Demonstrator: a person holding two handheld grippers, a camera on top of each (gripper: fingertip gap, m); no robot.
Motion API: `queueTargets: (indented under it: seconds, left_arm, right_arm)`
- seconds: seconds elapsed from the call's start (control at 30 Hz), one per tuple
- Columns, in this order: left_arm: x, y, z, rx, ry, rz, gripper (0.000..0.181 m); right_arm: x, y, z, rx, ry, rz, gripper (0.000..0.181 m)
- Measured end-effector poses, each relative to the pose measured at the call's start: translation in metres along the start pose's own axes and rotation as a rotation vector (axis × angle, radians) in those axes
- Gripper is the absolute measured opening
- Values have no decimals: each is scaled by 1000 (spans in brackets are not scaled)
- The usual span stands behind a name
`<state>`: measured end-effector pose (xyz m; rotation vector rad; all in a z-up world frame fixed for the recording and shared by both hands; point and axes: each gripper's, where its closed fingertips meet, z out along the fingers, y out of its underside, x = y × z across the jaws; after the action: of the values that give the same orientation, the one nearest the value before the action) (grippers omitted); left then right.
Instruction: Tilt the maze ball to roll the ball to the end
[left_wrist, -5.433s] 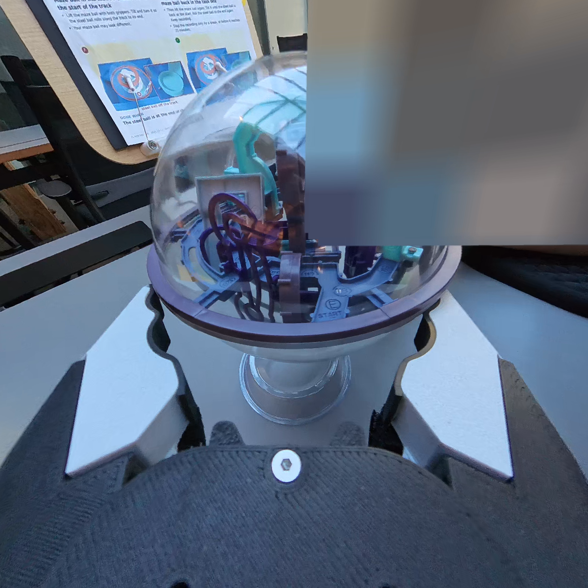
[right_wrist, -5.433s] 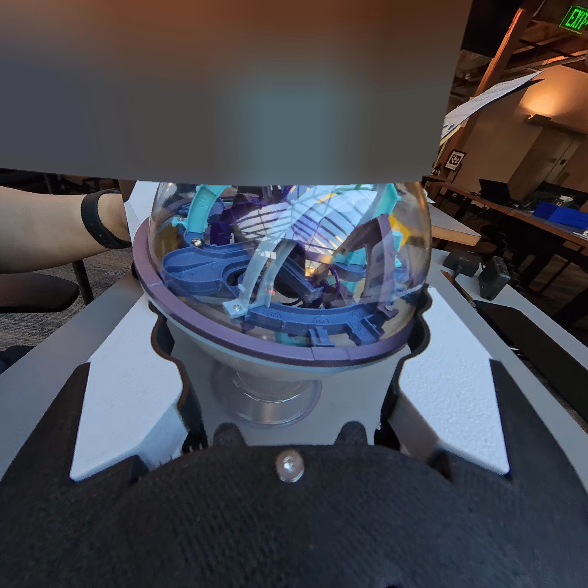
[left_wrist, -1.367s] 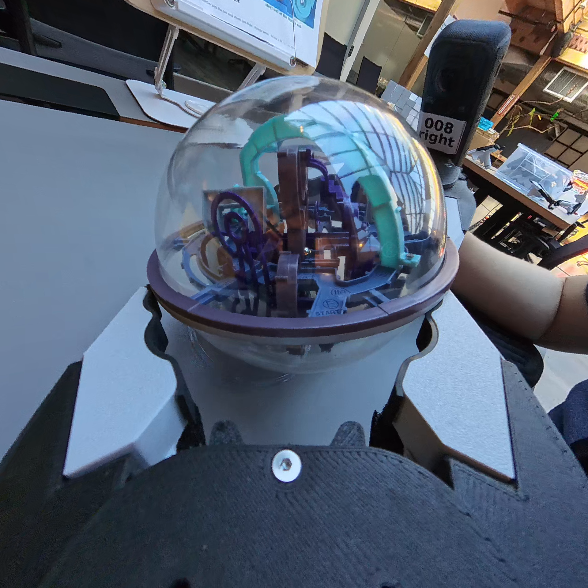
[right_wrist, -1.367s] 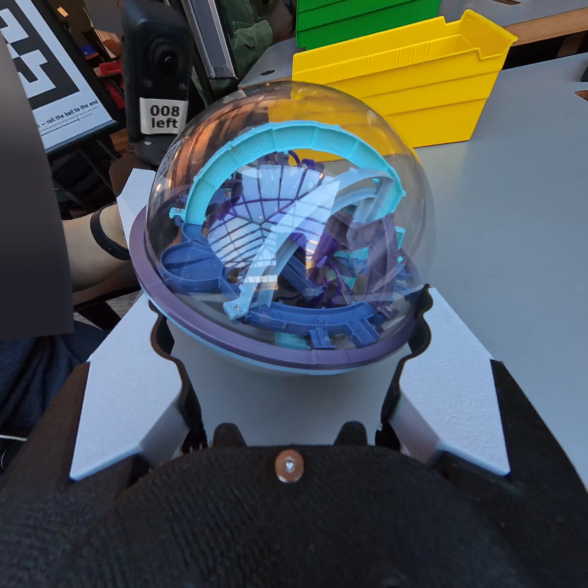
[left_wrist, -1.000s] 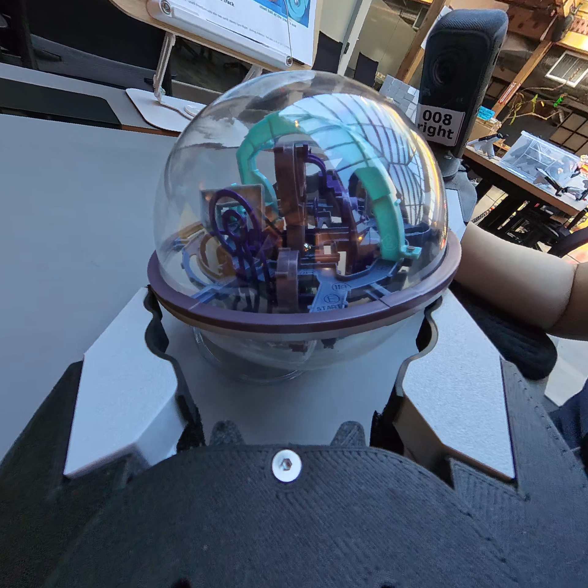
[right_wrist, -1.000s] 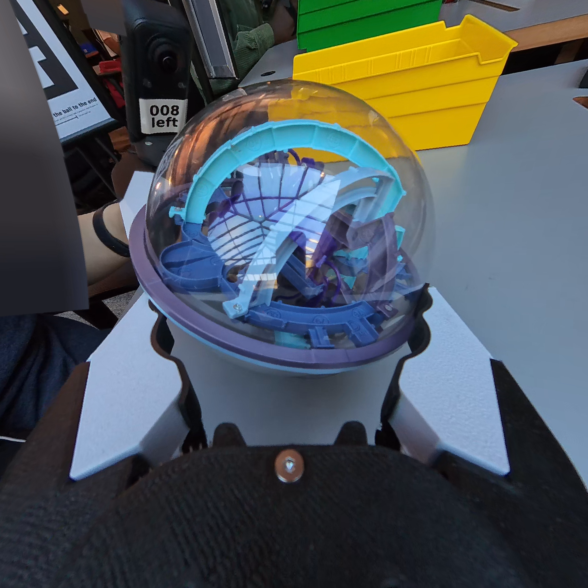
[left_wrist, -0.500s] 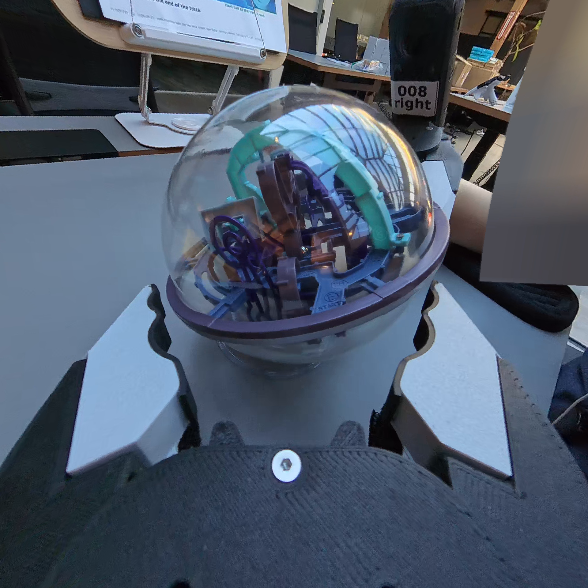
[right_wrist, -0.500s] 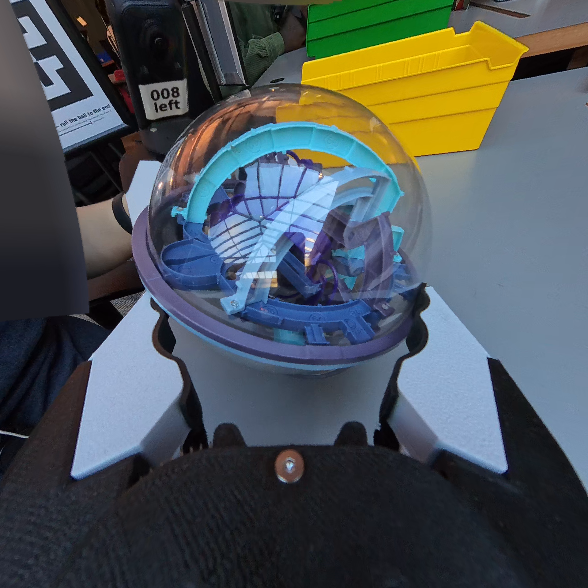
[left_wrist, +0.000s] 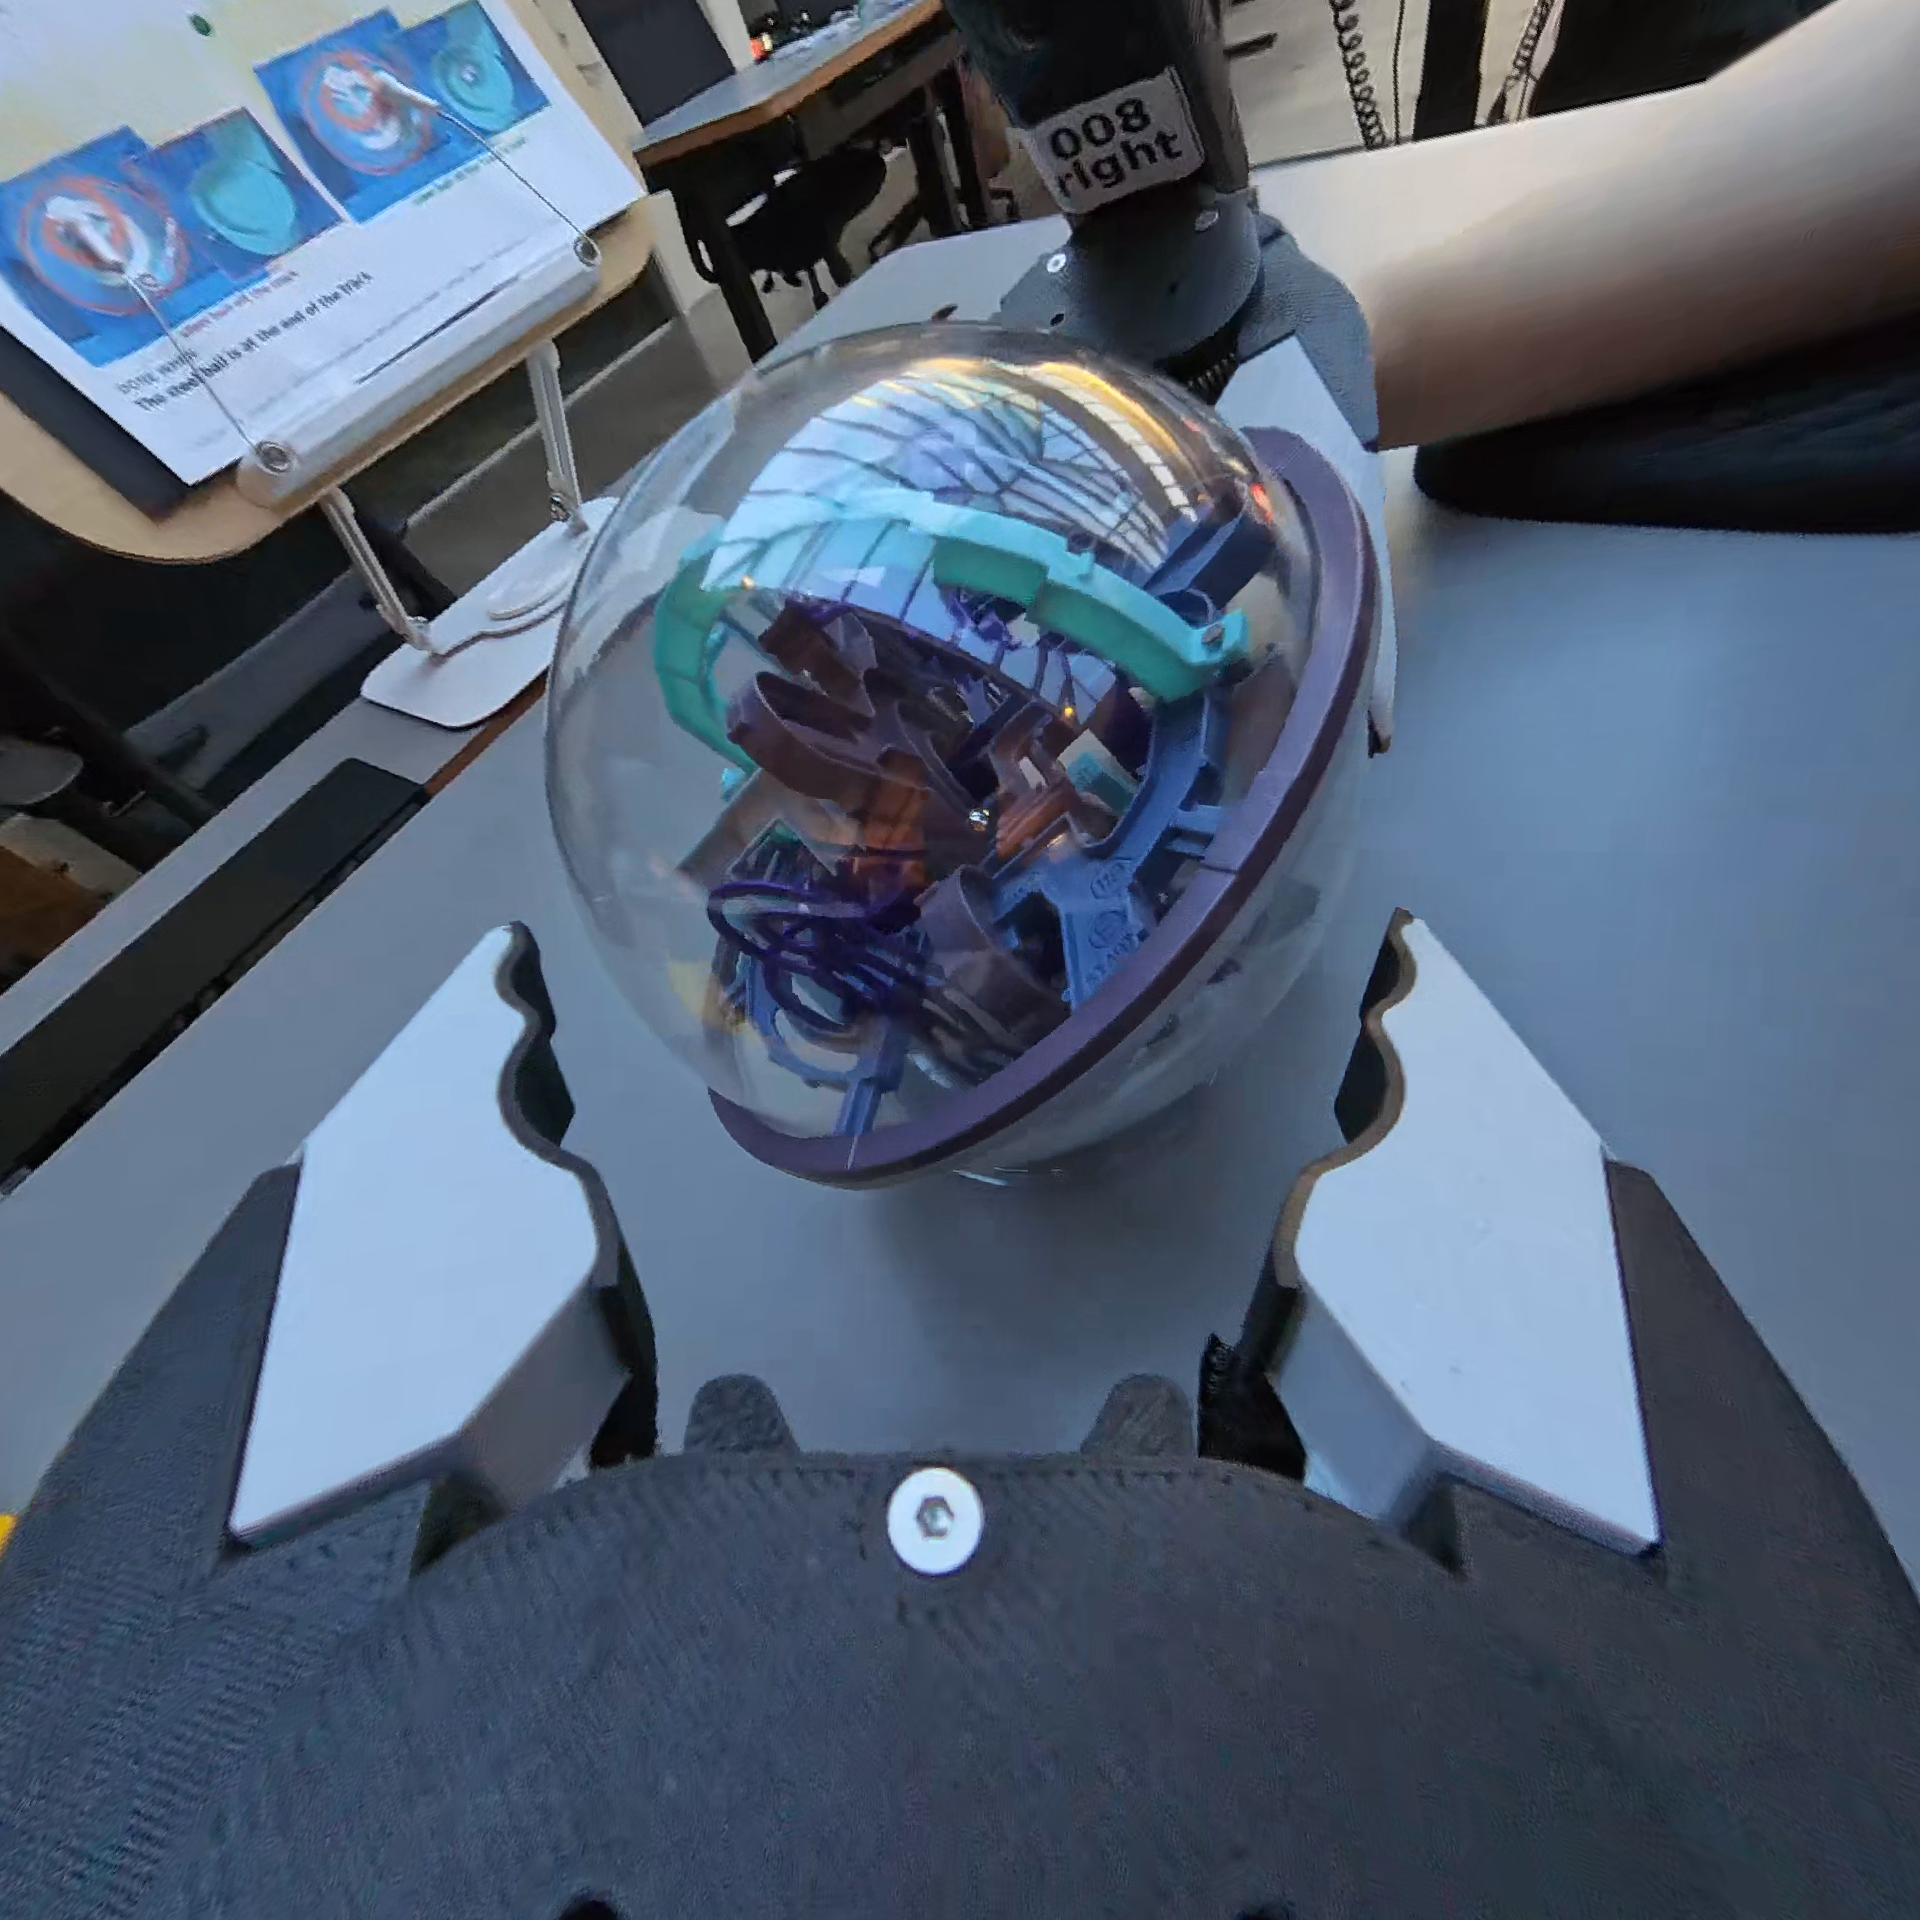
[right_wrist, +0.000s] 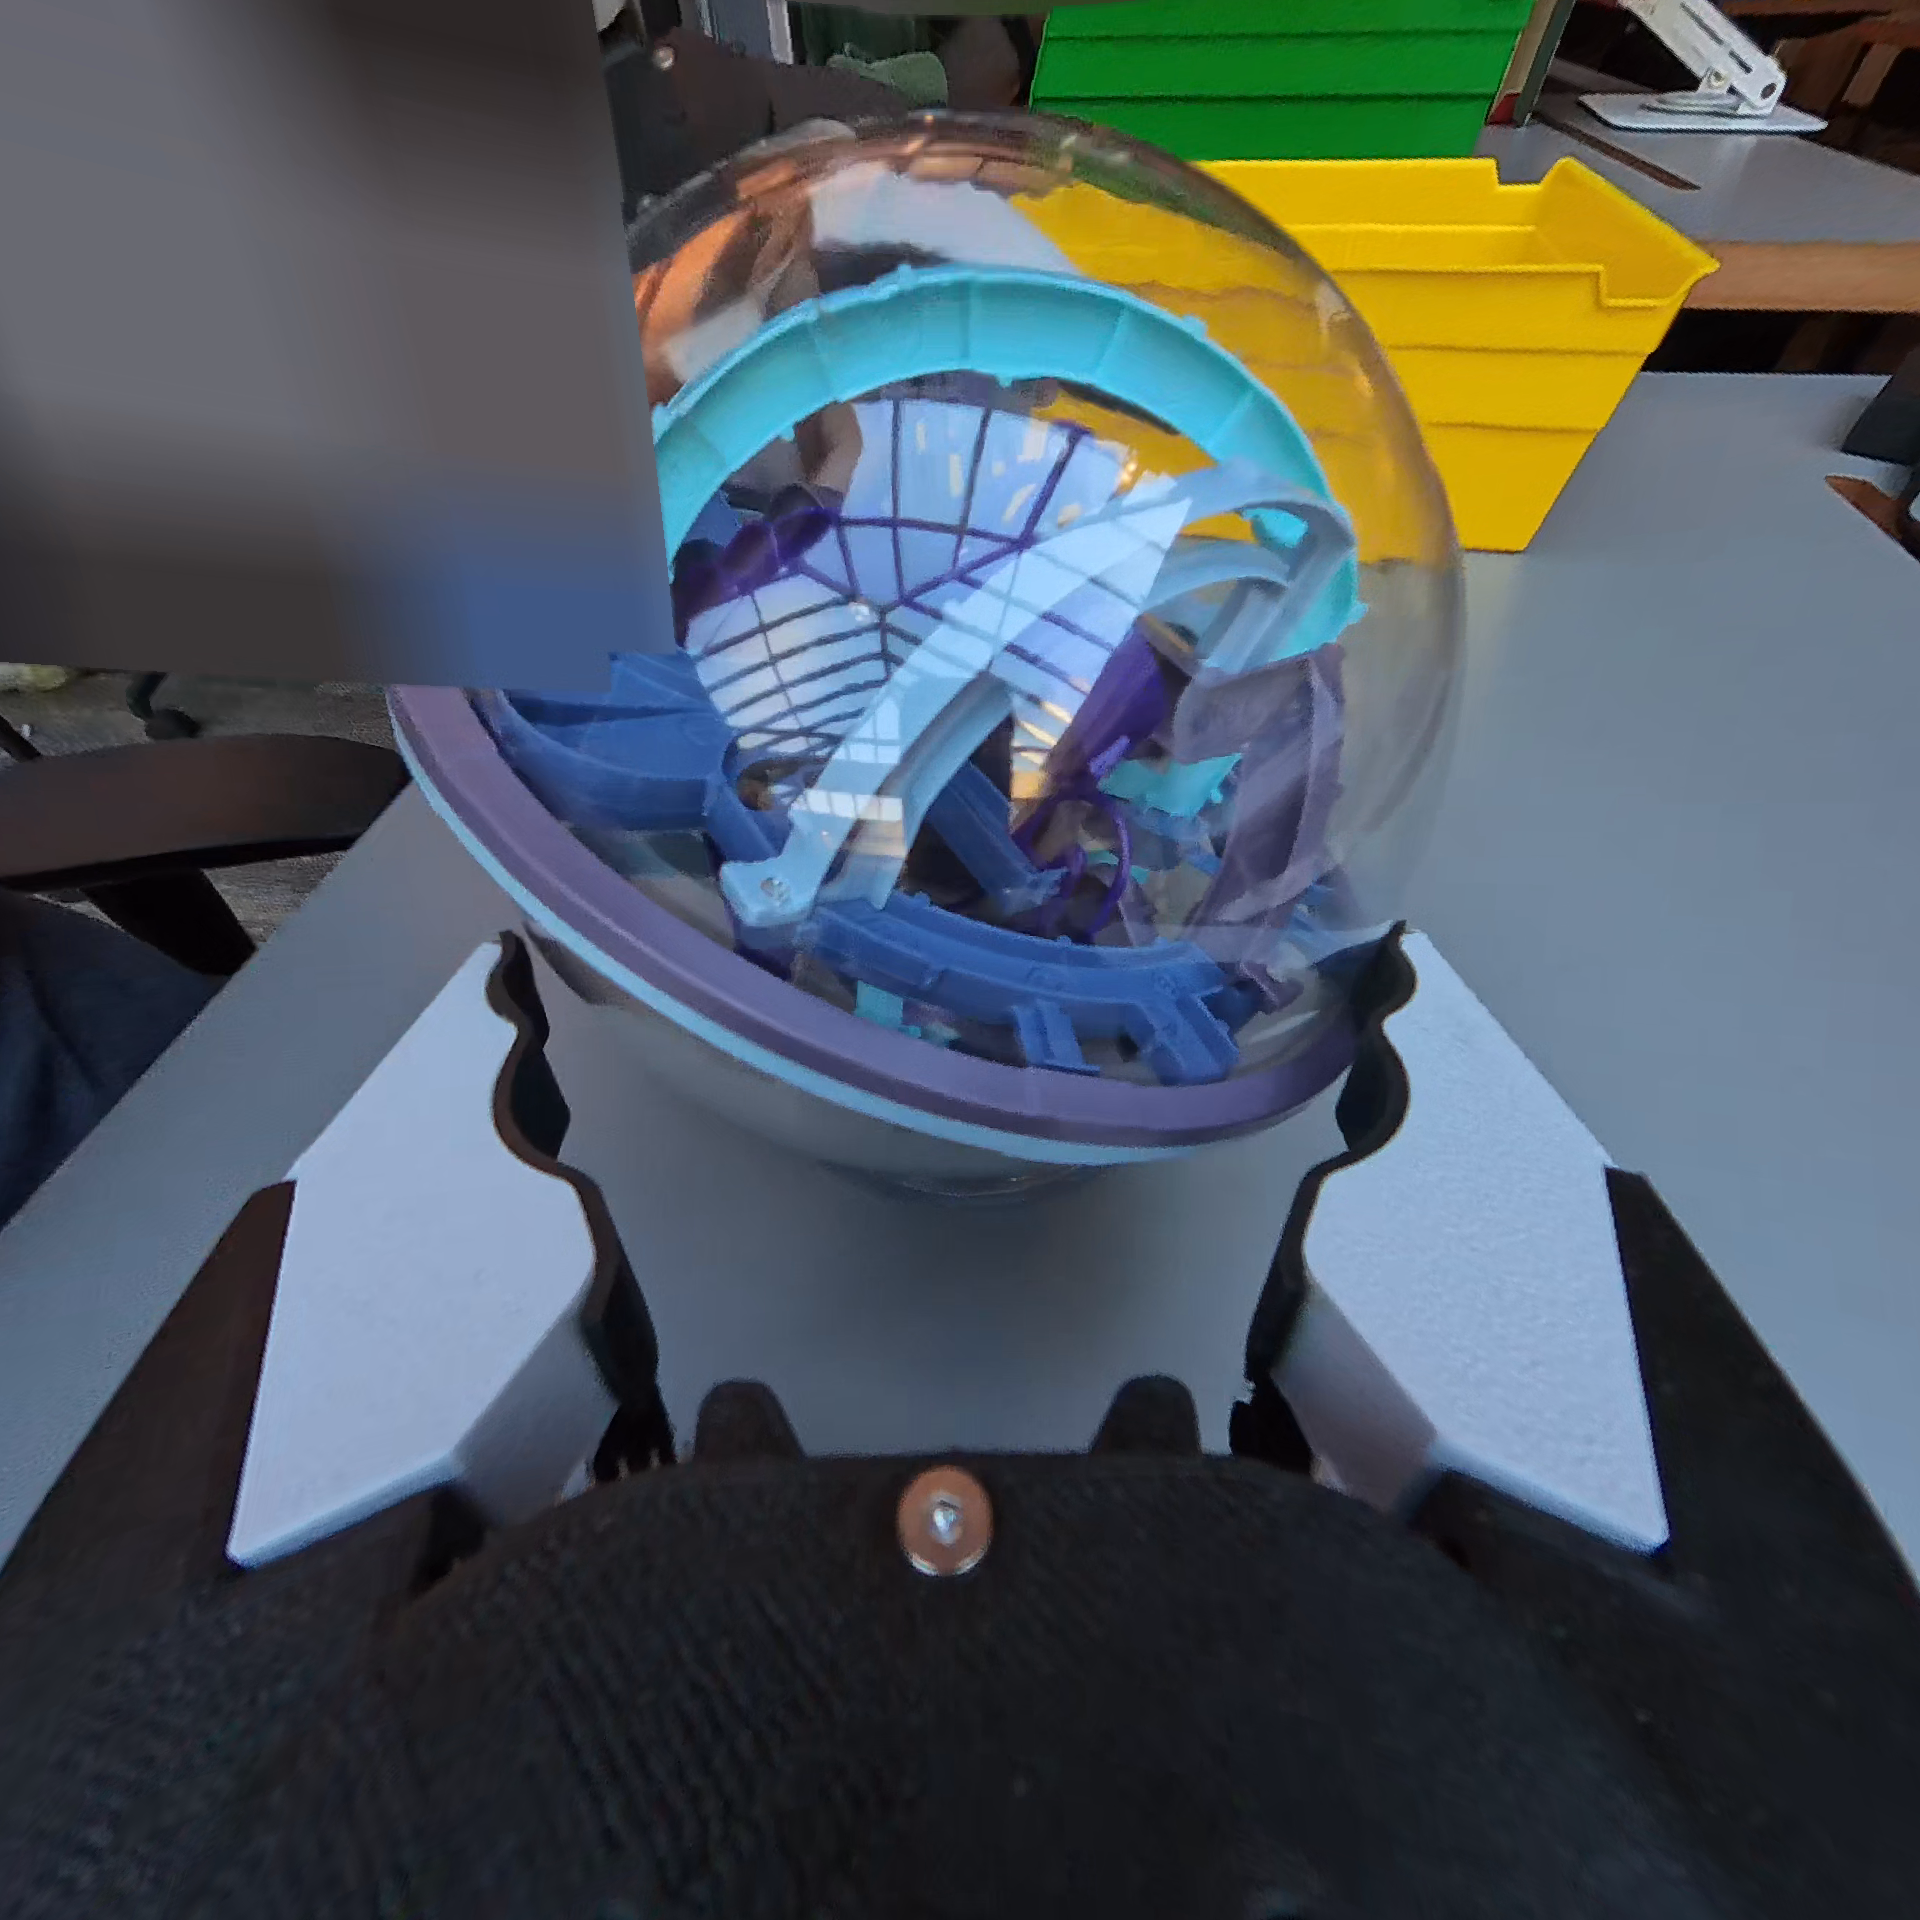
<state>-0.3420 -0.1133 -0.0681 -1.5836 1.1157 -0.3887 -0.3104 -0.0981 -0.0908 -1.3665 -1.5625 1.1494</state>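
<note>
Our left gripper has its jaws spread wide, and in the left wrist view neither white finger visibly touches the maze ball, which sits between and just beyond the tips. Our right gripper is spread to the same width, but here the scalloped inner edges meet the ball's purple rim on both sides, so we judge that this gripper is carrying it, though a firm pinch cannot be confirmed. We hold the sphere steeply tilted above the grey table, rim slanting, presumably to send the small steel ball along its brown track. Farther out stand an instruction board and a yellow bin. The track's end we cannot make out.
</note>
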Motion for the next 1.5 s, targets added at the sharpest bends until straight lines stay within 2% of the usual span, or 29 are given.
queueTargets:
  seconds: [0.2, 0.37, 0.57, 0.73, 1.0, 1.27, 1.5]
  left_arm:
    - [0, 10, 10, -12, 22, 13, 150]
    - [-2, 15, 12, -23, 22, 90, 150]
    - [-7, 14, 14, -43, 17, 237, 152]
    - [-7, 11, 18, -16, 35, 233, 156]
    - [-4, 6, 18, 70, 96, 16, 155]
    - [-4, -19, 10, 207, 125, -183, 155]
    - [6, -25, 12, 201, 122, -361, 157]
  right_arm:
    - [8, -3, 0, 36, 89, -226, 154]
    - [9, -8, 1, 45, 168, -432, 154]
    - [10, -9, 4, 52, 206, -482, 155]
    - [11, -9, 7, 76, 208, -441, 154]
    - [7, -13, 6, 90, 99, -264, 153]
    - [-1, -43, -4, 163, 20, -120, 153]
    - [-8, -49, -12, 136, -46, 15, 153]
